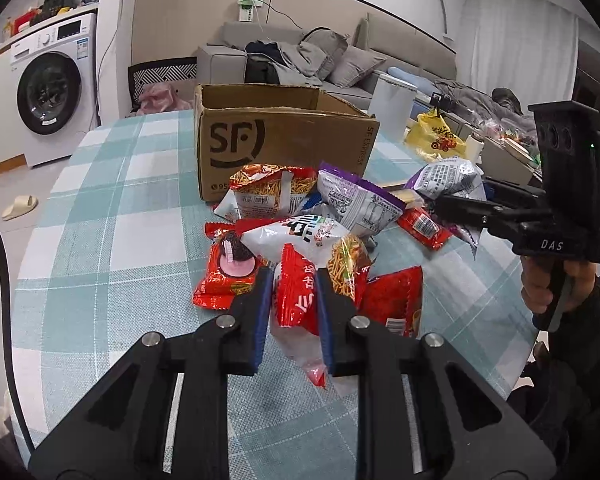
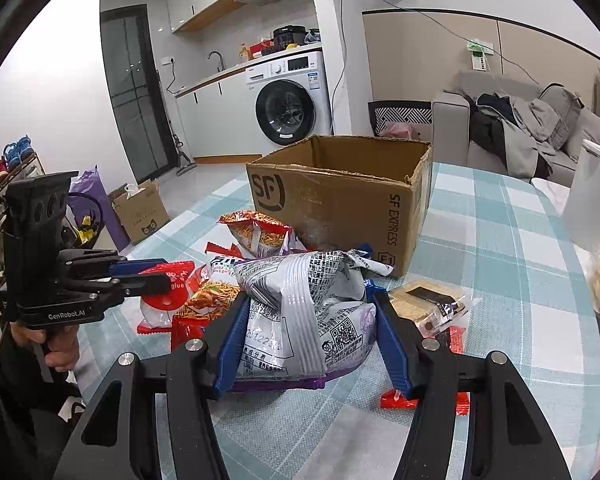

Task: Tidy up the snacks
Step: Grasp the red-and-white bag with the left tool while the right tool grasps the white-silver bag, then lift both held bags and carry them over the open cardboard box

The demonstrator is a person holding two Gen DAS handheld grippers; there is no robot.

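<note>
Left gripper (image 1: 291, 280) is clamping a red packet (image 1: 296, 300) at the pile's near edge, mid-table (image 1: 100, 216). Right gripper (image 2: 306, 312) is pinching a silver-purple bag (image 2: 300, 312), fingers wider apart. Box (image 2: 340, 196) is standing open just behind the pile. Advice: lift each clear of neighbouring snacks (image 1: 268, 192), then release low inside the box.

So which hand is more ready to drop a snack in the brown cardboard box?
Probably right. The right gripper already clamps the silver-and-purple crinkly bag, just before the cardboard box. The left gripper pinches a red packet farther back.
</note>
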